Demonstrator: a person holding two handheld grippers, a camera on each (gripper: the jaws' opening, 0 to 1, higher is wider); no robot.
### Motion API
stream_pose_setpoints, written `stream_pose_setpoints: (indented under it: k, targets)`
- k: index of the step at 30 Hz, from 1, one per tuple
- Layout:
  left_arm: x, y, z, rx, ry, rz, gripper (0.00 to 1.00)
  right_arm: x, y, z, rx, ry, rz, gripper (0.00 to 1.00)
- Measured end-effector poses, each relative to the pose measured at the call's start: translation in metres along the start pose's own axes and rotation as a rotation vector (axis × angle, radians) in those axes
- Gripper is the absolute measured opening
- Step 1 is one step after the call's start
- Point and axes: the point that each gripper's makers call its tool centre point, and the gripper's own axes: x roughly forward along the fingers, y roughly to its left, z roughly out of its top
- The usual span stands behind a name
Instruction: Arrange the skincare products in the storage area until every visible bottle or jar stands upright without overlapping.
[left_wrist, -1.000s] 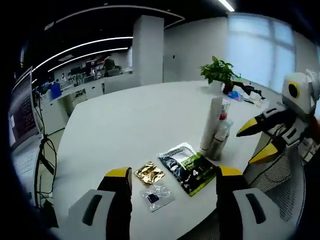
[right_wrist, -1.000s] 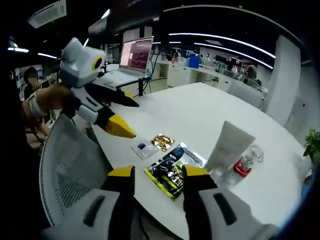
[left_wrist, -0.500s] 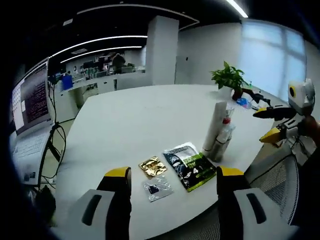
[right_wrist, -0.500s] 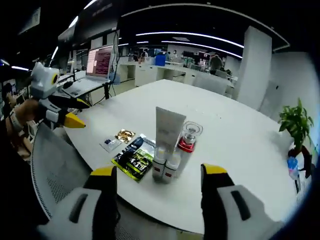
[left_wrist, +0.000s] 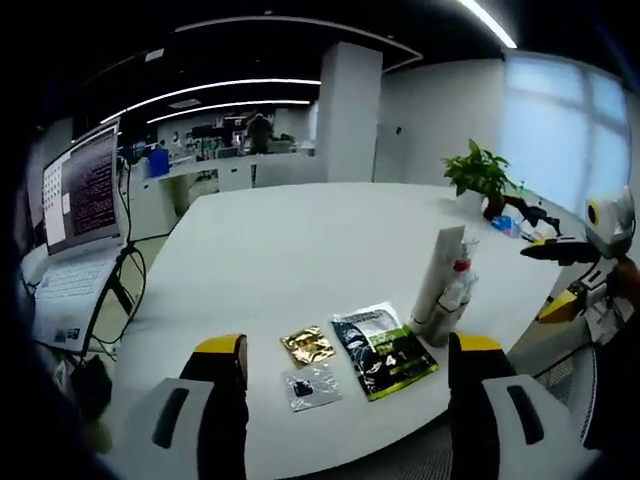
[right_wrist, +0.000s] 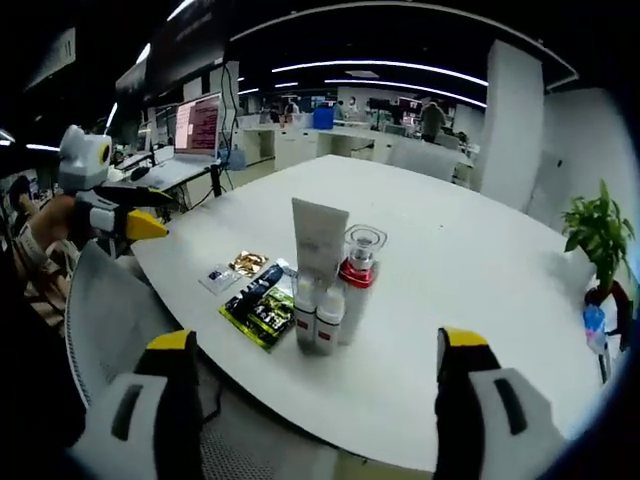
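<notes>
The table is plain white. Ahead of the right gripper — grey body, black jaws with yellow tips — stands a white tube, two white bottles before it, and a clear jar with a red band. To that gripper's left lie a black-and-green printed pouch, a gold sachet and a clear sachet with a dark patch. The left gripper has the same grey, black and yellow; just ahead of its jaws the pouch shows a white top edge. Far right — a green plant. Far left, a screen glows pink with dark text.
</notes>
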Motion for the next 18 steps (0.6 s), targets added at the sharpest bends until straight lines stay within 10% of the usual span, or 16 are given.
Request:
stream_pose_setpoints:
  k: [18]
  targets:
    - [-0.013, 0.003, -0.012, -0.013, 0.012, 0.046, 0.96, 0.007, 0.001, -0.001, -0.05, 0.018, 0.074, 1.0]
